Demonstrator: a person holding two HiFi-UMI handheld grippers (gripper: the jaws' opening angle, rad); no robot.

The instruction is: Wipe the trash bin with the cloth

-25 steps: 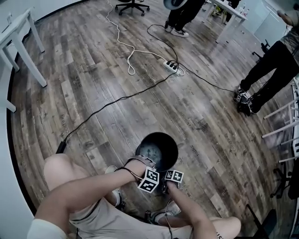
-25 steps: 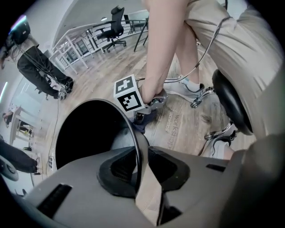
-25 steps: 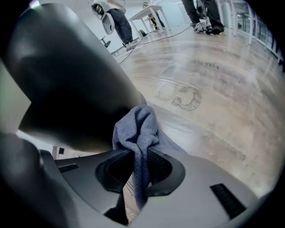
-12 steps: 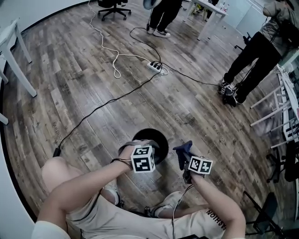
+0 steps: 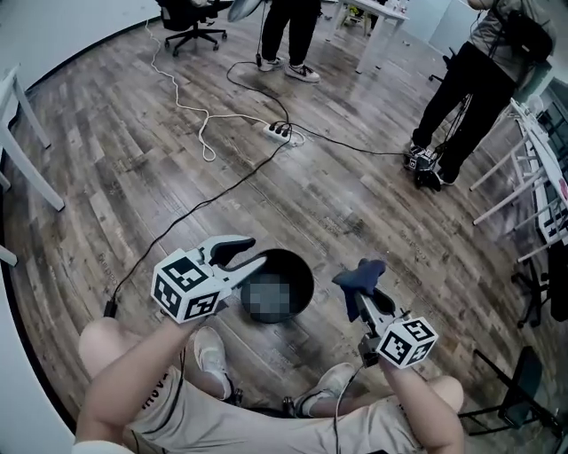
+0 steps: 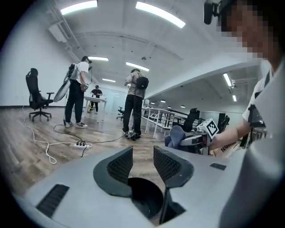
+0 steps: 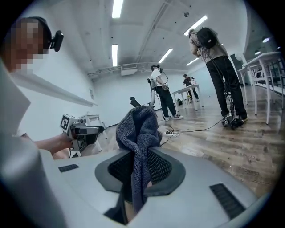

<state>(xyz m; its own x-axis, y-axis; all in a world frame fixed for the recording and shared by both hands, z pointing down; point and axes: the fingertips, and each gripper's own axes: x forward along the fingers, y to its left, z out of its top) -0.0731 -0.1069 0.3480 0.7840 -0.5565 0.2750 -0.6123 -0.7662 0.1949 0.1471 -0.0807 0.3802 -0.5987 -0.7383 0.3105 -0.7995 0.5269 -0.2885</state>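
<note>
The black round trash bin [image 5: 277,284] stands on the wood floor between my knees. My left gripper [image 5: 241,253] hovers at the bin's left rim, open, with nothing between its jaws. In the left gripper view [image 6: 143,162] the bin's dark opening [image 6: 143,199] shows below the spread jaws. My right gripper [image 5: 362,294] is right of the bin and apart from it, shut on a dark blue cloth [image 5: 359,276]. In the right gripper view the cloth [image 7: 138,127] bunches above the jaws [image 7: 140,167] and hangs down between them.
A power strip [image 5: 278,133] with white and black cables lies on the floor beyond the bin. People stand at the back [image 5: 288,35] and at the right [image 5: 457,84]. An office chair [image 5: 191,13], white table legs [image 5: 31,133] and my shoes [image 5: 213,355] are nearby.
Both grippers were at the bin's rim. The right one pulled the cloth out to the right. The left one opened, let go of the rim and lifted to the left.
</note>
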